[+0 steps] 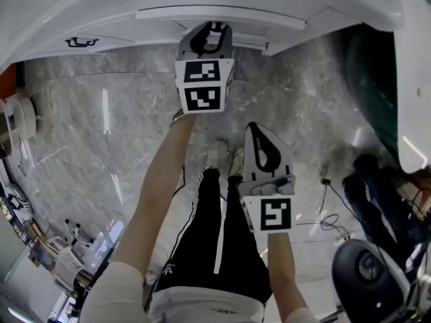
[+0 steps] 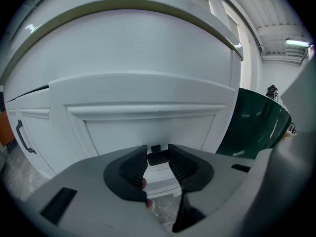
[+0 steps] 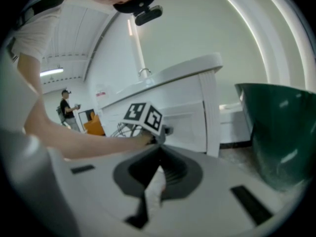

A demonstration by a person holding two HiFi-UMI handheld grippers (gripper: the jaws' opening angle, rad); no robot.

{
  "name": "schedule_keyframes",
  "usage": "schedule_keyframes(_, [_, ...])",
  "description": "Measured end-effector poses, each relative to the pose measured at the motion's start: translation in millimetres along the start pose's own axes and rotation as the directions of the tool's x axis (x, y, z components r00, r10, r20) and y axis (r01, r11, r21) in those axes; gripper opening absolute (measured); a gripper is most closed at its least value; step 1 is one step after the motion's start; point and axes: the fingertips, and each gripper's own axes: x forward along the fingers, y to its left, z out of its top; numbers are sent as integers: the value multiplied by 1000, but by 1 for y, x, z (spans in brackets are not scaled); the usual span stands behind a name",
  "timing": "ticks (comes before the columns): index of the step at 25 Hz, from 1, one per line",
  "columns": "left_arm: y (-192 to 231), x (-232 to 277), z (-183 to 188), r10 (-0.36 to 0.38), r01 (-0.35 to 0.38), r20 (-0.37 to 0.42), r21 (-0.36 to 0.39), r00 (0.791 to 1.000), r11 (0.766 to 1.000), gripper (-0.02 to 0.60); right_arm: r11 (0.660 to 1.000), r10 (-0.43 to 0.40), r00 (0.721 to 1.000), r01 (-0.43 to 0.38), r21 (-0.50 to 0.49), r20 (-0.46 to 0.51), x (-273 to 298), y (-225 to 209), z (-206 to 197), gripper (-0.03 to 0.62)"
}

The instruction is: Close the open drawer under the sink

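The white drawer front [image 2: 148, 127] under the sink fills the left gripper view. In the head view it shows as a white slab [image 1: 222, 15] at the top, standing a little out from the cabinet. My left gripper [image 2: 158, 158] is at the middle of that front, and its two jaws hold a small dark handle [image 2: 158, 156] between them. From above, the left gripper [image 1: 215, 27] reaches forward to the drawer on an outstretched arm. My right gripper [image 1: 258, 130] hangs back over the floor near my legs, its jaws [image 3: 159, 154] shut with nothing between them.
A dark green bin [image 1: 370, 93] stands right of the cabinet, also seen as a green bin [image 2: 256, 125] close beside the drawer. The neighbouring door has a black handle [image 1: 81, 42]. A black chair [image 1: 367, 268], cables [image 1: 330, 217] and a dark bag [image 1: 367, 194] lie at lower right.
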Motion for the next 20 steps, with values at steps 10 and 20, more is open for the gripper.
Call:
schedule_keyframes(10, [1, 2, 1, -7, 7, 24, -15, 1000, 1000, 150, 999, -29, 999, 29, 19, 15, -1, -14, 3, 25])
schedule_keyframes(20, [1, 2, 1, -9, 10, 27, -21, 1000, 1000, 152, 999, -19, 999, 19, 28, 26, -8, -3, -6, 25])
